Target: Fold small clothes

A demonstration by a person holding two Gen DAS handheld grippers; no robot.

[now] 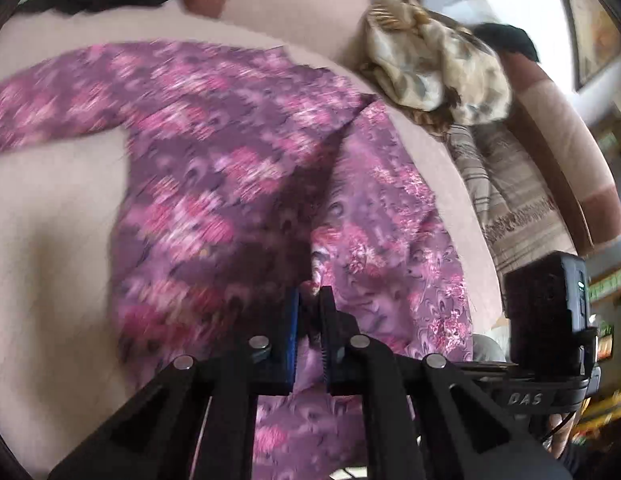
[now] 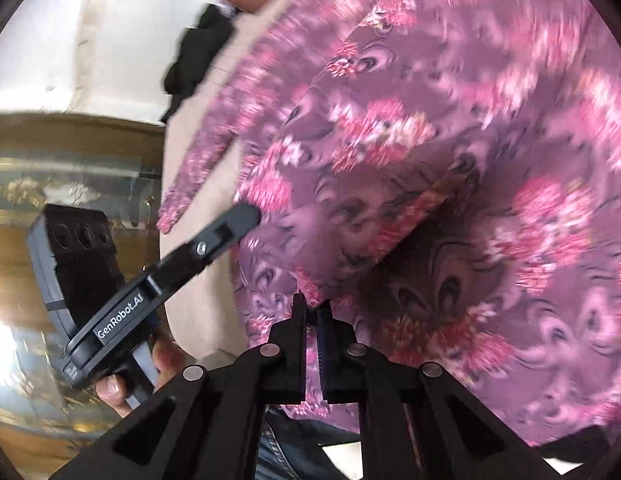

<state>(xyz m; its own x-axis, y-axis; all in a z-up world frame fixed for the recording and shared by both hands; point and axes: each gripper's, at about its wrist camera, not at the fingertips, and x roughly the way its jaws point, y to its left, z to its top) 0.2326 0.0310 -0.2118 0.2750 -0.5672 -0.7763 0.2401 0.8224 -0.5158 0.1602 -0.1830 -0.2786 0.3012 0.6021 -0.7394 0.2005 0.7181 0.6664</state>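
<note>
- Left wrist view: left gripper [image 1: 310,300] pinched tight on the near hem of the purple floral garment [image 1: 230,168], which spreads ahead over the pink couch [image 1: 50,220]; likely anchoring a corner for folding.
- Right wrist view: right gripper [image 2: 312,308] clamped on a raised fold of the same cloth, left gripper's body just off to its left.

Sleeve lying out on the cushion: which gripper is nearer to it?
Left. The left gripper grips the garment just beside the sleeve; the right gripper grips it farther away.

"GenRobot.AI" — left gripper [image 2: 246,216]; "DAS" — right gripper [image 1: 524,398]
</note>
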